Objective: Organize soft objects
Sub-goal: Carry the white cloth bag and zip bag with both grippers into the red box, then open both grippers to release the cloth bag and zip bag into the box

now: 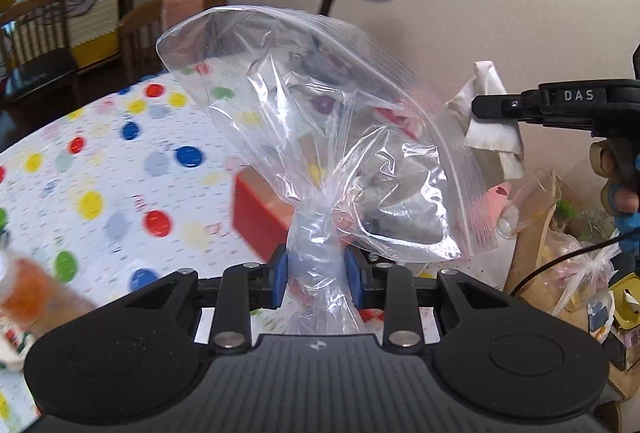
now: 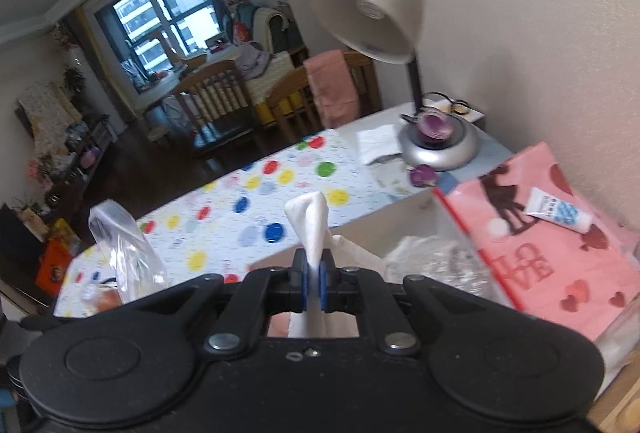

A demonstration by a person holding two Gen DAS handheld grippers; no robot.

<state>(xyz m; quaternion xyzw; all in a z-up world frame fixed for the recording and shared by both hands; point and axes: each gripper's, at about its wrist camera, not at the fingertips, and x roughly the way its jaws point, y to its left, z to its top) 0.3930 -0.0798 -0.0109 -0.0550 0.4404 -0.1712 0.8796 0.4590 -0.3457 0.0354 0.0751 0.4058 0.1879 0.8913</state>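
Left tool (image 1: 316, 269): blue pads clamped on the bunched neck of a clear zip bag (image 1: 320, 121). Bag stands up from the pads, mouth flared open, zip strip running down its right edge. It is held in the air above the surface (image 1: 100, 161), which has a white cloth with coloured dots. A red box (image 1: 260, 213) sits on the surface behind the bag, seen partly through the plastic.

Right tool (image 2: 314, 281): pads closed tight on a white cloth (image 2: 314, 225), a twisted fold sticking up between them, more of it hanging below. In the left view this tool (image 1: 478, 107) comes in from the right edge, the cloth (image 1: 490, 113) at its tip just beside the bag's zip edge; touching or not, cannot tell.

Under the right tool: an open white box (image 2: 400, 217) with crumpled clear plastic inside. Pink card (image 2: 560, 253) with hearts to its right, a small tube (image 2: 558, 213) lying on it. Desk lamp (image 2: 380, 1) beyond, against the wall. Both views motion-blurred.
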